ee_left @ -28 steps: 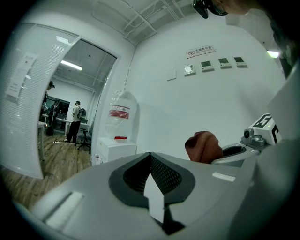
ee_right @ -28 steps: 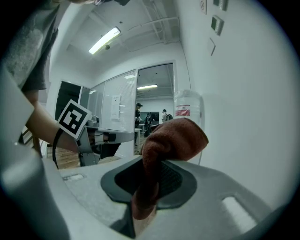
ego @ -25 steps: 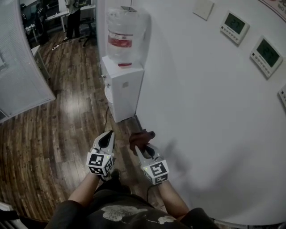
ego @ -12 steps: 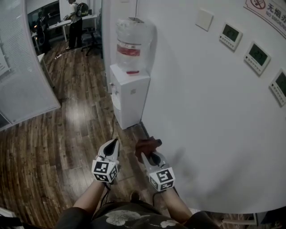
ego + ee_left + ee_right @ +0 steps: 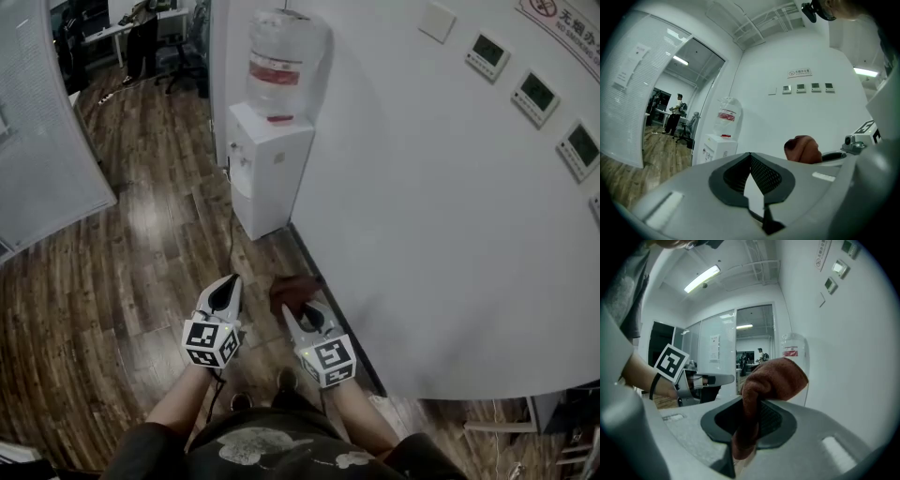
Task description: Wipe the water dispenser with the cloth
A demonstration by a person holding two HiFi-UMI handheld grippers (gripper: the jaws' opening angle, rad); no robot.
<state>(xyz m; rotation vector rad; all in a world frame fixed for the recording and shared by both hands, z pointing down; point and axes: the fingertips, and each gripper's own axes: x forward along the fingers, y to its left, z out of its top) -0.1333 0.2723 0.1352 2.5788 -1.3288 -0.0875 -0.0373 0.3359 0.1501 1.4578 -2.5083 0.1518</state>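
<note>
The white water dispenser stands against the white wall, well ahead of both grippers, with a clear bottle bearing a red label on top. It also shows far off as the dispenser in the left gripper view and as the bottle in the right gripper view. My right gripper is shut on a brown-red cloth, which bunches above the jaws as the cloth. My left gripper is shut with nothing in it and is held beside the right one.
Dark wooden floor runs from me to the dispenser. A glass partition stands at the left. The curved white wall at the right carries several control panels. A person stands by desks far behind.
The view has shifted forward along the wall and the dispenser sits slightly nearer. Both grippers keep their pose side by side, the cloth still held in the right one.
</note>
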